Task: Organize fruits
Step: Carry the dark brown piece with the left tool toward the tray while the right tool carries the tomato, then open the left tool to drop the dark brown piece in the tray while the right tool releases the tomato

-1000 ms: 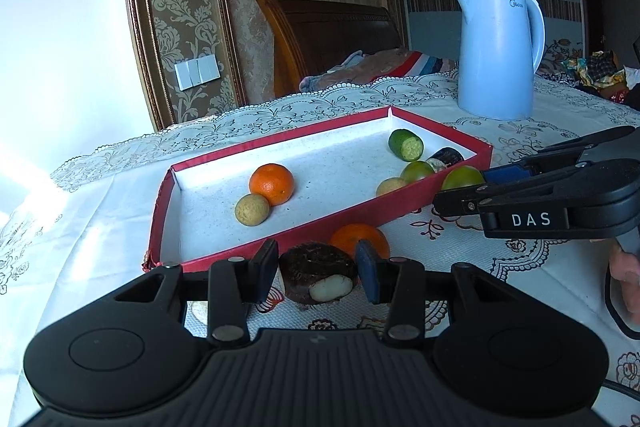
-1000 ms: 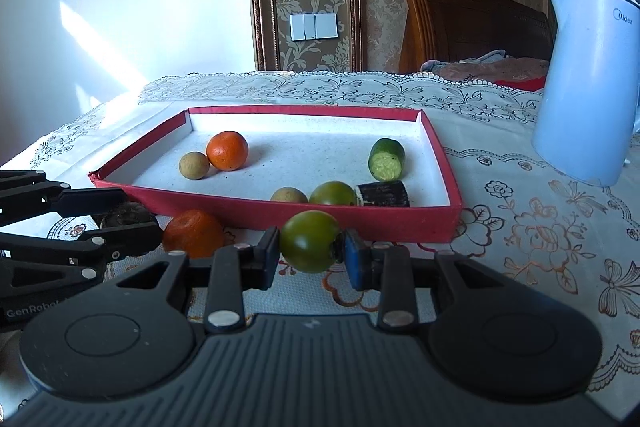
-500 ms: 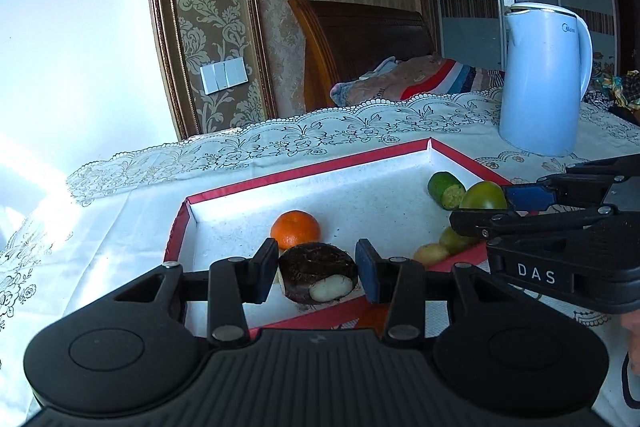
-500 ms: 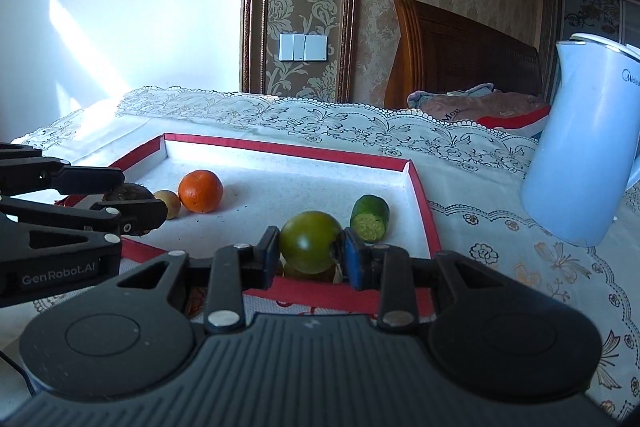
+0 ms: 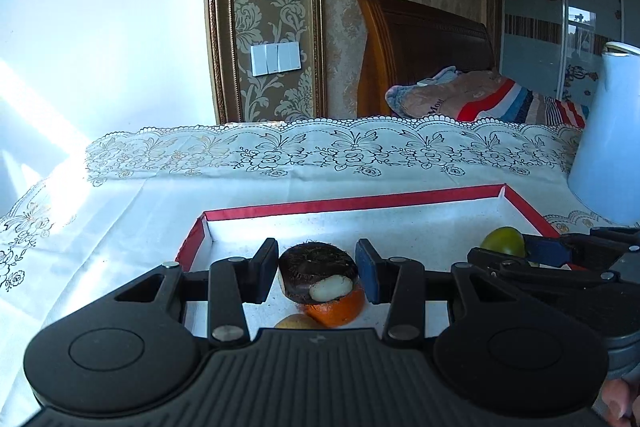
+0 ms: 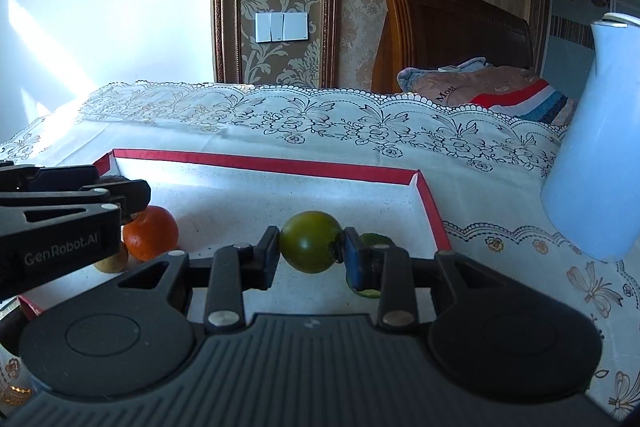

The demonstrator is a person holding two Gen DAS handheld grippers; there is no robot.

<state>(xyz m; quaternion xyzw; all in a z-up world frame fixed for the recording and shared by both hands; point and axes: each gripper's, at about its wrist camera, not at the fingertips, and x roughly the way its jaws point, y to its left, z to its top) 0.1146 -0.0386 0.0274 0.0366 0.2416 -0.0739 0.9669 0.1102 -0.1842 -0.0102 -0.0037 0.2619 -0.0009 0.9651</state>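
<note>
My left gripper (image 5: 318, 273) is shut on a dark brown fruit with a white patch (image 5: 318, 271), held over the left part of the red-rimmed tray (image 5: 352, 203). Beneath it lie an orange (image 5: 338, 309) and a small yellowish fruit (image 5: 296, 323). My right gripper (image 6: 310, 251) is shut on a green round fruit (image 6: 310, 241) above the tray (image 6: 264, 163), right of the left gripper (image 6: 120, 197). The orange (image 6: 151, 233) and the yellowish fruit (image 6: 112, 261) sit at the left; a cut cucumber piece (image 6: 374, 239) is partly hidden behind the right finger.
A pale blue kettle (image 6: 596, 139) stands on the lace tablecloth (image 6: 320, 119) right of the tray. Behind the table is a wooden headboard (image 6: 452, 35) with bedding. A person's fingertip (image 5: 618, 403) shows at the lower right of the left wrist view.
Both grippers carried their fruits forward from in front of the tray to over its inside. The orange outside the tray's near wall dropped out of view.
</note>
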